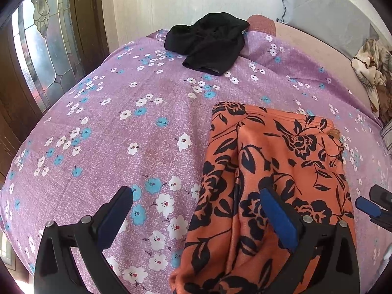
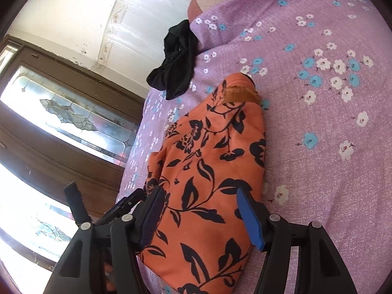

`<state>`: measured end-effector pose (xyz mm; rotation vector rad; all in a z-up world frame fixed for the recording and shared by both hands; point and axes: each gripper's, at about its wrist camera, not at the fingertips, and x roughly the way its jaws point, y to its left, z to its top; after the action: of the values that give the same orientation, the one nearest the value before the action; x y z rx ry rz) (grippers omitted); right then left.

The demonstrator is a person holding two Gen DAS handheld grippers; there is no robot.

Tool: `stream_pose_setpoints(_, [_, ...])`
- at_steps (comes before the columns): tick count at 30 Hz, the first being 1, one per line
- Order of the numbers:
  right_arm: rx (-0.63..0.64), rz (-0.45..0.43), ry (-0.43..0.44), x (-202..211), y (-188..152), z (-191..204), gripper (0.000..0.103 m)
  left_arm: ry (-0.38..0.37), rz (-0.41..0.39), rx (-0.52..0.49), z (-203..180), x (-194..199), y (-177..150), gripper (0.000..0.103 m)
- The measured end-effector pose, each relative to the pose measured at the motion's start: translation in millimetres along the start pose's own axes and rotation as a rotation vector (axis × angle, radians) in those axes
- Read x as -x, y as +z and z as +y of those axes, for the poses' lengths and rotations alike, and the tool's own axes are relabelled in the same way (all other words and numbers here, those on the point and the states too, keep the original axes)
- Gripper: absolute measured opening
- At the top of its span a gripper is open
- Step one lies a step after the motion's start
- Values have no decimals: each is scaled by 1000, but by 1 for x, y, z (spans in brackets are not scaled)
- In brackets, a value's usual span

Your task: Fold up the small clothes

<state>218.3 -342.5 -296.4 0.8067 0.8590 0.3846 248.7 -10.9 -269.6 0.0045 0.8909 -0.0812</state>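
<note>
- Left gripper: black two-finger tool with blue pads, jaws spread wide and holding nothing; one finger stands over the bare sheet, the other over the near left part of the orange garment.
- Right gripper: same build, jaws likewise spread wide and empty, straddling the near end of the garment.
- Orange fabric garment with black flower-and-leaf print: lies partly folded on the purple bedsheet printed with white and blue flowers, a lengthwise crease running down its middle and its far corner turned up; whether either gripper's fingers touch the cloth cannot be told.
- Crumpled black cloth garment: rests well apart at the far edge of the bed, unfolded.
- Risk, slip: the orange cloth looks thin and smooth; a pinch on the top layer alone would probably lift one ply and undo the fold.
- Risk, snag: closing too deep could catch the bedsheet with the garment and drag both.
- Risk, skew: if the two grippers grip at unequal depth, the next fold would likely land crooked.
- Risk, collision: the grippers sit near each other, so crossing paths could knock them together.
</note>
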Motion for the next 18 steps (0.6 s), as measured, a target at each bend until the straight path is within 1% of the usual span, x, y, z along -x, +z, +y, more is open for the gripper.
stream_pose_setpoints(13, [-30,19,-12,-6,1,-10,65,-22,13,-19,-8,-4,1,103])
stream_pose_setpoints(18, [-36,21,-17,-7,0,-12,66,-49,33,-21,-11,-7,0,103])
